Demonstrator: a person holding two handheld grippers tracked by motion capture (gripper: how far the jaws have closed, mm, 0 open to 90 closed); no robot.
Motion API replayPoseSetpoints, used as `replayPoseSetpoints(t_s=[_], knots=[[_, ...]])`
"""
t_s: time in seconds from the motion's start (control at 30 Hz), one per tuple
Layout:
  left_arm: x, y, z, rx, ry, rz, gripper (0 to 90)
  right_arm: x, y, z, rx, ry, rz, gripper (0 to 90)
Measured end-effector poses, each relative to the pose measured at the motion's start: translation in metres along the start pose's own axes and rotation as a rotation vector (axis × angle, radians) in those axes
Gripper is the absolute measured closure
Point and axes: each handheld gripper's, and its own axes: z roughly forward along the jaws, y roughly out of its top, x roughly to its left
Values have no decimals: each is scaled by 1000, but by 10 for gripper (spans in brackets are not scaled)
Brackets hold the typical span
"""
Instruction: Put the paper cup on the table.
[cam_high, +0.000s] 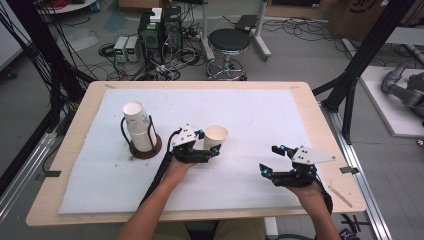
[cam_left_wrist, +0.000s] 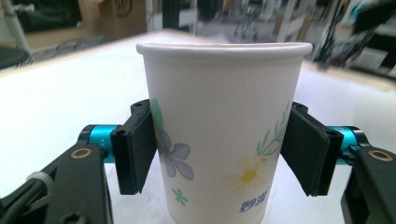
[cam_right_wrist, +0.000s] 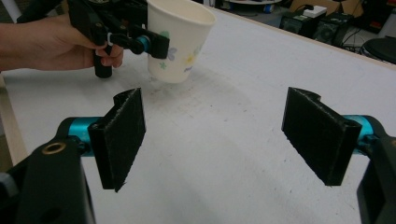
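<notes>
Between my left gripper's (cam_left_wrist: 224, 154) matt, coarse black pads I see a smooth paper cup (cam_left_wrist: 224, 126) with printed flowers. Beneath it lies a white, felt-like matt cloth (cam_high: 260, 115) over a pale wooden table (cam_high: 320, 125). My right gripper's (cam_right_wrist: 224, 135) pads look equally rough, on glossy teal metal.

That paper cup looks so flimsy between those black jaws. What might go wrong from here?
Two things, I would guess. The left gripper has its jaws pressed against the thin paper cup, so a harder squeeze might dent its wall. The cup also sits tilted in the right gripper view, so it might slip or tip when released. The right gripper hangs open with nothing between its jaws and gives no support.
</notes>
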Motion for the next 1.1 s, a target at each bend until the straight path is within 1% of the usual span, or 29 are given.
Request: replayPoseSetpoints(t_s=[0.07,0.13,0.17,0.23,0.37,0.4,0.57,0.63,0.77,0.9,0.97,1.0,1.07,1.1], knots=[[0,-2,3,56,20,-9,322,0,0,0,-1,1,0,219],[-1,-4,5,97,24,-10,321,0,0,1,-3,2,-2,220],[-2,-3,5,105,33,-5,321,0,1,1,-2,1,-4,219],[-4,-2,7,126,31,3,320,1,1,0,-2,2,-2,219],[-6,0,4,159,47,13,320,1,0,0,0,3,-2,219],[-7,1,3,174,51,13,318,1,0,0,2,1,-4,219],[-12,3,-5,235,57,56,311,2,0,-2,4,2,-1,219],[-13,2,-9,253,61,62,310,2,0,-2,3,5,-2,219],[-10,-2,-13,259,55,37,309,3,1,-3,4,3,-5,219],[-11,-2,-12,259,58,41,303,3,1,-3,2,2,-9,219],[-11,-2,-12,263,57,37,291,3,1,-3,3,1,0,219],[-11,-3,-12,266,54,28,278,3,1,-3,3,2,-1,219],[-11,-5,-11,250,45,-9,206,3,1,-3,4,4,-4,219],[-11,-6,-12,244,47,-13,177,2,1,-3,5,5,-6,219]])
